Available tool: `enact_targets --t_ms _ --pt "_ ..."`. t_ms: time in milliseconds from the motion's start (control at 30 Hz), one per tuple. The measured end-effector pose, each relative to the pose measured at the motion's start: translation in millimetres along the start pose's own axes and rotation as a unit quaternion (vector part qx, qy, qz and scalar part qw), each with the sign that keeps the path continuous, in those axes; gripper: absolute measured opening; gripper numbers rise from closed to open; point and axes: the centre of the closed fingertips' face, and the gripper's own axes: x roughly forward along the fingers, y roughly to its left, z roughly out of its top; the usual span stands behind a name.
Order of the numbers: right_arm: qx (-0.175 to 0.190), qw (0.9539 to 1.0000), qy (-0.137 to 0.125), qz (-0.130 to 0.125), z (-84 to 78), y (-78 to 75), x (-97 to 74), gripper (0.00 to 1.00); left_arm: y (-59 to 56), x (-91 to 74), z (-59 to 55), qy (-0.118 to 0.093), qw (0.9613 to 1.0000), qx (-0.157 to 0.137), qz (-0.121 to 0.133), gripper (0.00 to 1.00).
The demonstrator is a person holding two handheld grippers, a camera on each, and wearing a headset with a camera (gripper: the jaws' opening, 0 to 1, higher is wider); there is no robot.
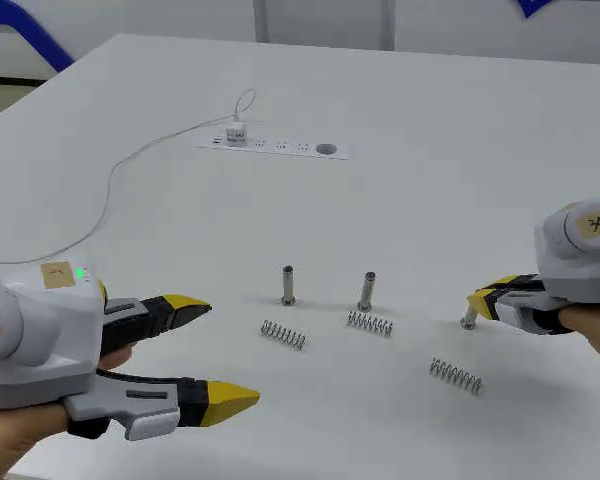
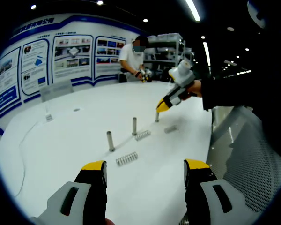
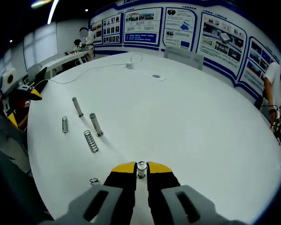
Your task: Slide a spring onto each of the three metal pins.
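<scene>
Silvery pin (image 3: 141, 166) stands pinched in right tongs (image 3: 141, 171) (coiled springs (image 1: 282, 334) loose).

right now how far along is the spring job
Nothing done yet: all three springs lie flat on the table, none on a pin. In hand: the right gripper is shut on the end pin, the left gripper is open and holds nothing. Left: a spring onto that pin and the other two pins.
</scene>
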Motion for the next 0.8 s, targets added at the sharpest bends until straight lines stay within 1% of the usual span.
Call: enact_targets --t_ms 433,800 --pt "-0.007 1.0 -0.001 0.003 1.3 -0.7 2.5 0.1 -0.7 -0.5 0.4 0.002 1.0 0.001 0.003 0.68" --pt "-0.01 0.9999 -0.006 0.0 4.2 -1.2 -3.1 0.16 -1.7 0.3 1.6 -0.001 1.0 0.002 -0.001 0.68"
